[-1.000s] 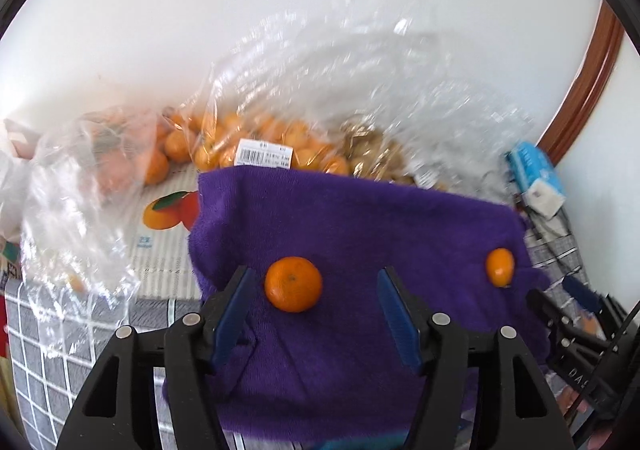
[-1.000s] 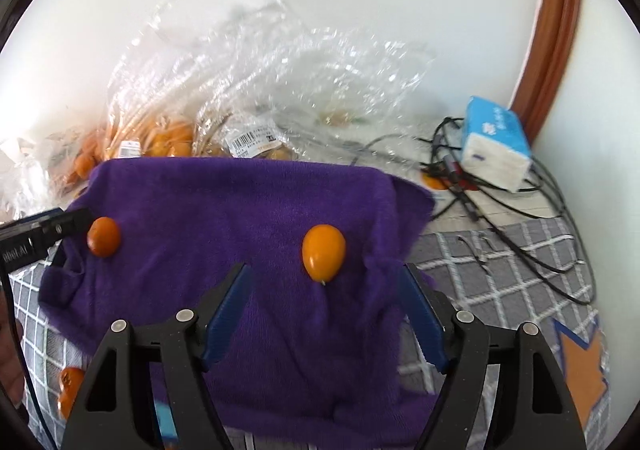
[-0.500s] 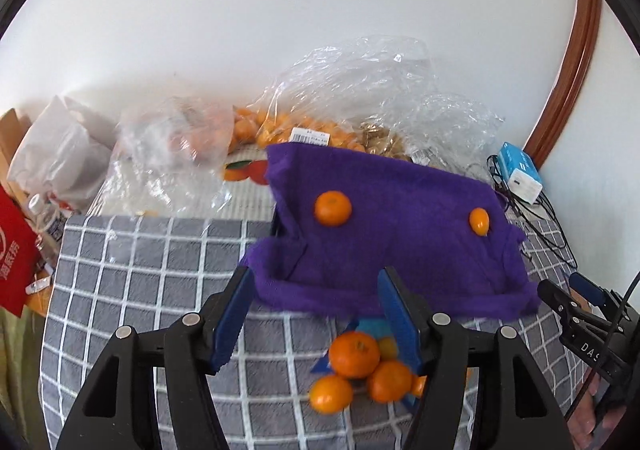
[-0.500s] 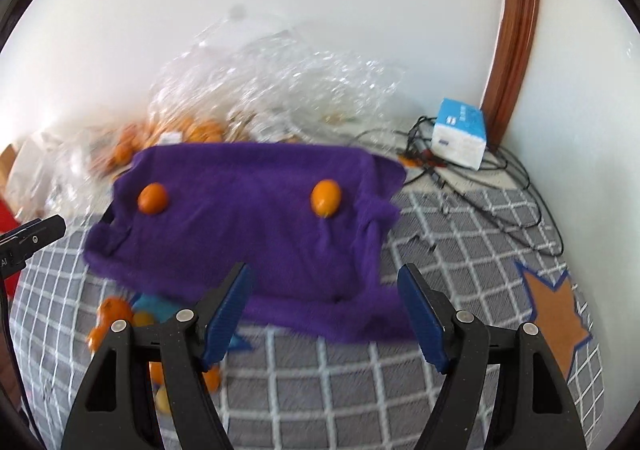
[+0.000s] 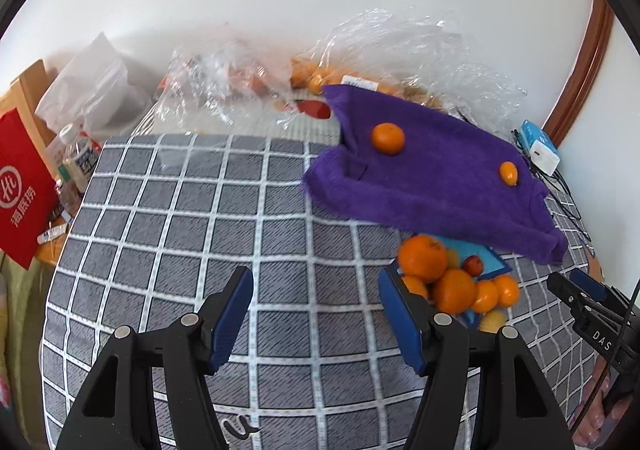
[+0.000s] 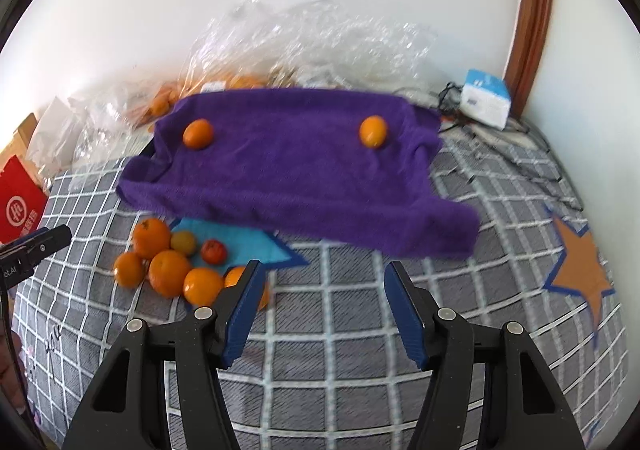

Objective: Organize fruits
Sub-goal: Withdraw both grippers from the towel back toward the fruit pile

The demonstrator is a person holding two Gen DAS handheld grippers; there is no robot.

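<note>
A purple towel (image 5: pixel 432 182) (image 6: pixel 296 166) lies raised at the back of the checked cloth. A mandarin (image 5: pixel 387 138) (image 6: pixel 197 134) sits on its left part and a small oval kumquat (image 5: pixel 508 172) (image 6: pixel 373 131) on its right. A pile of several oranges and small fruits (image 5: pixel 452 282) (image 6: pixel 168 258) lies in front of the towel on a blue star patch (image 6: pixel 240 242). My left gripper (image 5: pixel 316 314) is open and empty, left of the pile. My right gripper (image 6: pixel 324 306) is open and empty, right of the pile.
Clear plastic bags with more oranges (image 5: pixel 312 78) (image 6: pixel 240 82) lie against the wall. A blue-and-white box with cables (image 5: pixel 540 146) (image 6: pixel 486 98) is at the right. A red bag (image 5: pixel 20 190) and bottles (image 5: pixel 78 158) stand at the left. An orange star patch (image 6: pixel 580 262) marks the cloth.
Both grippers have pulled back from the towel, leaving the two fruits on it. The fruit pile and more of the checked cloth have come into view.
</note>
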